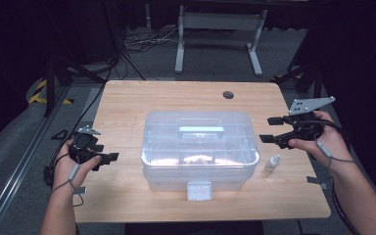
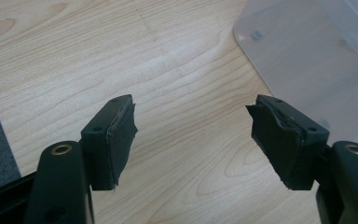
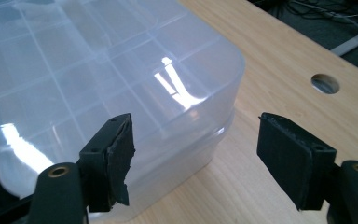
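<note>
**Both grippers open beside the closed box**

The left gripper (image 1: 108, 157) rests low at the table's (image 1: 127, 107) left edge, the hand (image 1: 73, 164) wrapped around its body, forearm coming in from below. Its jaws point toward the box (image 1: 198, 147) and stand wide apart with only bare wood between them; in the left gripper view the box corner (image 2: 307, 56) lies ahead and to the right of the pads.

The right gripper (image 1: 271, 129) is held above the right edge, the hand (image 1: 323, 139) level, jaws aimed at the box's right end. They gape fully, holding nothing. A small bottle (image 1: 272, 163) stands on the table just below those fingertips, beside the box.
</note>
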Available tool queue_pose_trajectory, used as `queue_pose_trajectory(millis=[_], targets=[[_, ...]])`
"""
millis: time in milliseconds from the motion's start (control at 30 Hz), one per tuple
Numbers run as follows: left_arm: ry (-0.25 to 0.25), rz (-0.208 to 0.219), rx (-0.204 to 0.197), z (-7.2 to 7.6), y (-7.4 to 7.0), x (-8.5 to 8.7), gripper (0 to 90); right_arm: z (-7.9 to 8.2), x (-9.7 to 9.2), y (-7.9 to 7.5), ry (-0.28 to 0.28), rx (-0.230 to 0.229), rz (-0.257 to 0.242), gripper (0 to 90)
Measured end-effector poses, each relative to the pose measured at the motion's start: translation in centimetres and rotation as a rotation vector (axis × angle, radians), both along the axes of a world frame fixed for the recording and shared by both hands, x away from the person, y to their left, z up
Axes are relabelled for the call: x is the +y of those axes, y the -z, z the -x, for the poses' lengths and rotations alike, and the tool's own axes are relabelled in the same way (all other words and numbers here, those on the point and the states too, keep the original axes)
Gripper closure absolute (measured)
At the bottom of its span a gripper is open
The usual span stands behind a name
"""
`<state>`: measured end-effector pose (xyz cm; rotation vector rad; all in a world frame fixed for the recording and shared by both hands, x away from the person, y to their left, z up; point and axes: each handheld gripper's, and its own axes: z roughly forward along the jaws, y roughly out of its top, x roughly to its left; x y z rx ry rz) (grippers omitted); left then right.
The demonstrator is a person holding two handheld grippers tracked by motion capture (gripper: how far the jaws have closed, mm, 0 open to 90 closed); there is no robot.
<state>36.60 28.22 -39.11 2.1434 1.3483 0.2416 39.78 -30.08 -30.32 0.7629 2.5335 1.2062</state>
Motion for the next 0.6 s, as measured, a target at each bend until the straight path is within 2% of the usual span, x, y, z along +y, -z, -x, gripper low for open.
queue_pose_trajectory(millis=[67,133,233,367,467,533,600], targets=[[-0.004,0.003,-0.002,0.0,-0.1,-0.1,30.7,-0.1,0.9,-0.6,0.006,-0.014,0.012,28.3],[-0.006,0.005,-0.001,0.0,-0.1,-0.1,30.7,-0.1,1.6,-1.1,-0.025,-0.01,0.024,31.4],[-0.004,0.002,0.001,-0.1,0.0,-0.2,30.7,-0.1,2.4,-1.7,-0.063,-0.016,0.073,37.6],[-0.002,0.001,0.003,-0.1,0.1,-0.3,30.5,-0.3,3.7,-2.1,-0.092,-0.023,0.081,40.9],[0.001,-0.002,0.009,-0.2,0.3,-0.4,30.3,-0.3,4.3,-2.1,-0.119,-0.025,0.079,40.1],[0.006,-0.005,0.011,-0.2,0.4,-0.4,30.3,-0.2,5.7,-2.3,-0.165,-0.028,0.085,38.7],[0.006,-0.006,0.011,-0.2,0.4,-0.5,30.3,-0.2,6.6,-2.4,-0.177,-0.015,0.087,38.4]])
